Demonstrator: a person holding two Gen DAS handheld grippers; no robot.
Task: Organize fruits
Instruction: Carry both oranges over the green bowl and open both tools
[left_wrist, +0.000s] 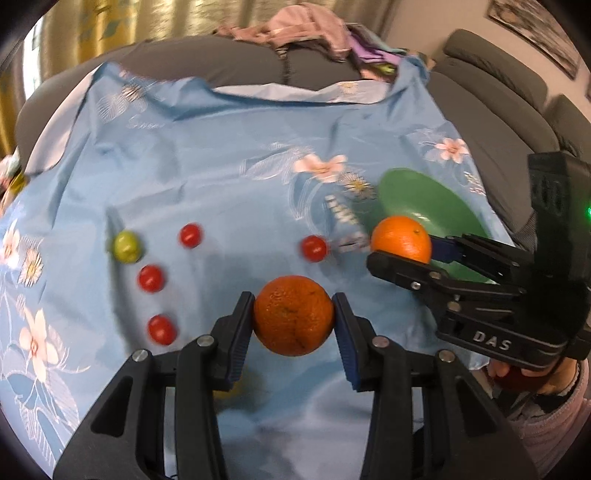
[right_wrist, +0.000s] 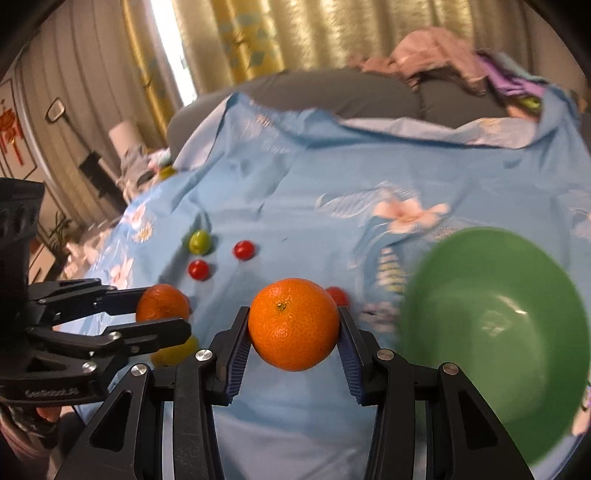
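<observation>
The left gripper (left_wrist: 293, 314) clamps a darker orange (left_wrist: 293, 315); the right gripper (right_wrist: 293, 325) clamps a brighter orange (right_wrist: 293, 324). The green bowl (right_wrist: 495, 332) sits at three o'clock of it on the blue cloth (right_wrist: 295, 192) (tomatoes (right_wrist: 243, 250) at eleven).

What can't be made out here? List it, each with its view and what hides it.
- Yellow-green fruit, right wrist view: mostly behind the left gripper; a blur under the fingers in the left wrist view.
- Green bowl, left wrist view: near side covered by the right gripper and its orange.
- Fourth red tomato, right wrist view: mostly behind that orange.
- Bowl's right rim, right wrist view: cut off by the lens edge.
</observation>
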